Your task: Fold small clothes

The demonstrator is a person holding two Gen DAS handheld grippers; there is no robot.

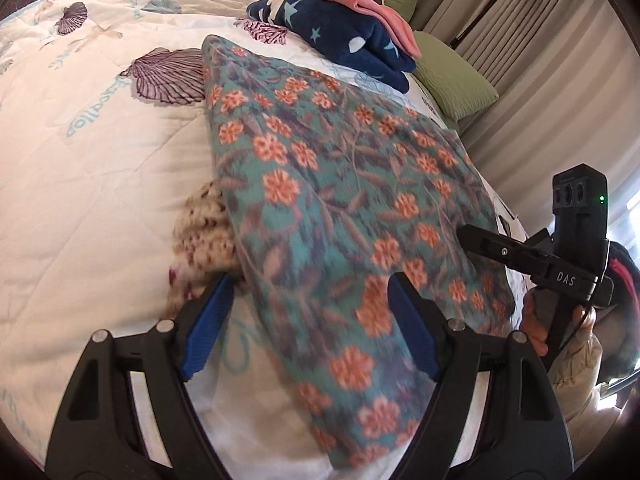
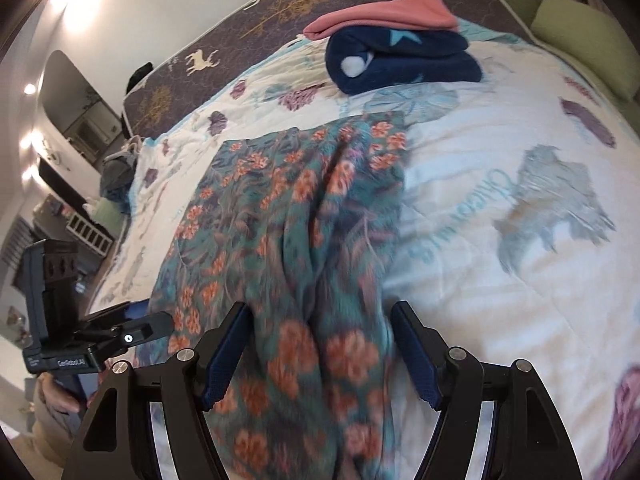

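Bed quilt (image 1: pixel 100 184), white w/ shell print, is the landmark; everything sits on it.

Floral garment (image 1: pixel 320 184), teal w/ orange flowers, is the biggest item: spread across the quilt's middle, running from the near edge toward the pillow end. In the right wrist view it has a long ridge/crease down its length, so prob. partly folded or bunched lengthwise, not a tidy packet yet. Judgement: this piece is mid-fold.

Toward the quilt's far end, well apart from the floral piece: folded navy star garment (image 2: pixel 400 64) w/ a folded pink garment (image 2: pixel 384 14) on top. Those 2 look done, stacked.

At the quilt's near-left, a speckled cream garment (image 1: pixel 204 236) pokes out from under the floral piece's edge; looks unfolded, prob. still to do.

Left gripper (image 1: pixel 310 320): jaws wide apart, floral cloth lying between/over them, blurred; not pinching anything I can confirm.

Right gripper (image 2: pixel 320 344): jaws also wide apart, straddling the ridge of the floral cloth at the quilt's near edge; no clamp on it visible.

So approx. 2 done, 1 in progress, at least 1 left.
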